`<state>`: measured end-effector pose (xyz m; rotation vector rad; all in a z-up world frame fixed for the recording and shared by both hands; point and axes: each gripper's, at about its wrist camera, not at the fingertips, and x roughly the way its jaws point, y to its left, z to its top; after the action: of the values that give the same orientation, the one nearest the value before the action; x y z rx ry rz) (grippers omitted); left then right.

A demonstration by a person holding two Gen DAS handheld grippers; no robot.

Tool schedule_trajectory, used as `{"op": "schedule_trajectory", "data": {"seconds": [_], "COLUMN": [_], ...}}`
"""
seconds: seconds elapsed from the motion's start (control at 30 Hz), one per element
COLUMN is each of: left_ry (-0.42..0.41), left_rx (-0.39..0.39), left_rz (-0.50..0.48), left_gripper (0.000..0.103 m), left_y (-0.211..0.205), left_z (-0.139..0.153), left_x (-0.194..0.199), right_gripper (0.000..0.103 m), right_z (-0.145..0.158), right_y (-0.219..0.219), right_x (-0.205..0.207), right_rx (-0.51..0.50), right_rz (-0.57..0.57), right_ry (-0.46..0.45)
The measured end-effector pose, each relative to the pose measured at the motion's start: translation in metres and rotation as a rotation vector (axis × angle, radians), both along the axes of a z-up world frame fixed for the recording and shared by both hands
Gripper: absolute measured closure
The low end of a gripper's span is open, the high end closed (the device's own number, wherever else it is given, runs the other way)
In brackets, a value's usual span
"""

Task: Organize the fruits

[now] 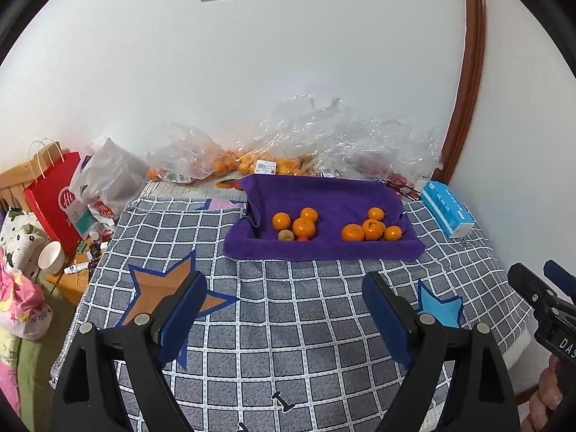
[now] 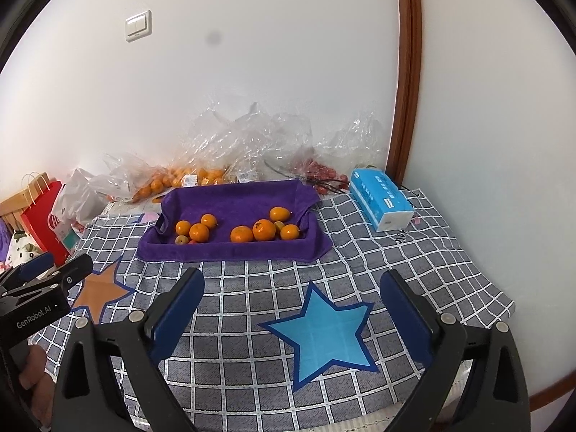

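A purple towel-lined tray (image 1: 324,248) (image 2: 230,250) sits at the back of the checked table. It holds two clusters of oranges: a left cluster (image 1: 303,226) (image 2: 198,232) with a small brownish fruit (image 1: 286,235) (image 2: 181,239) and a bit of red fruit beside it, and a right cluster (image 1: 372,229) (image 2: 264,229). My left gripper (image 1: 284,289) is open and empty, well in front of the tray. My right gripper (image 2: 291,284) is open and empty too, also short of the tray. Each gripper shows at the edge of the other's view.
Clear plastic bags with more oranges (image 1: 248,163) (image 2: 180,178) and red fruit (image 2: 320,171) lie against the wall behind the tray. A blue tissue pack (image 1: 448,208) (image 2: 381,199) lies right of the tray. A red paper bag (image 1: 54,198) and clutter stand left of the table.
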<state>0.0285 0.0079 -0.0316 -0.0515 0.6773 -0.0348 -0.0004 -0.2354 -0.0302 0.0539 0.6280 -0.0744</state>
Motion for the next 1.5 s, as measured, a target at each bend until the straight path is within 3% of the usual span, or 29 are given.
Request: {"op": "schedule_trajectory", "data": {"seconds": [1.5], "left_ry": [-0.01], "left_rx": [0.001], "left_rz": [0.011], "left_gripper": [0.015], "left_y": [0.0007], "left_z": [0.0054], "left_x": [-0.0078], "right_gripper": [0.006], "right_z": [0.0028], "right_y": [-0.0024], "right_x": [-0.0102], "right_rx": [0.015], "right_rz": [-0.017], "right_ry": [-0.008]}}
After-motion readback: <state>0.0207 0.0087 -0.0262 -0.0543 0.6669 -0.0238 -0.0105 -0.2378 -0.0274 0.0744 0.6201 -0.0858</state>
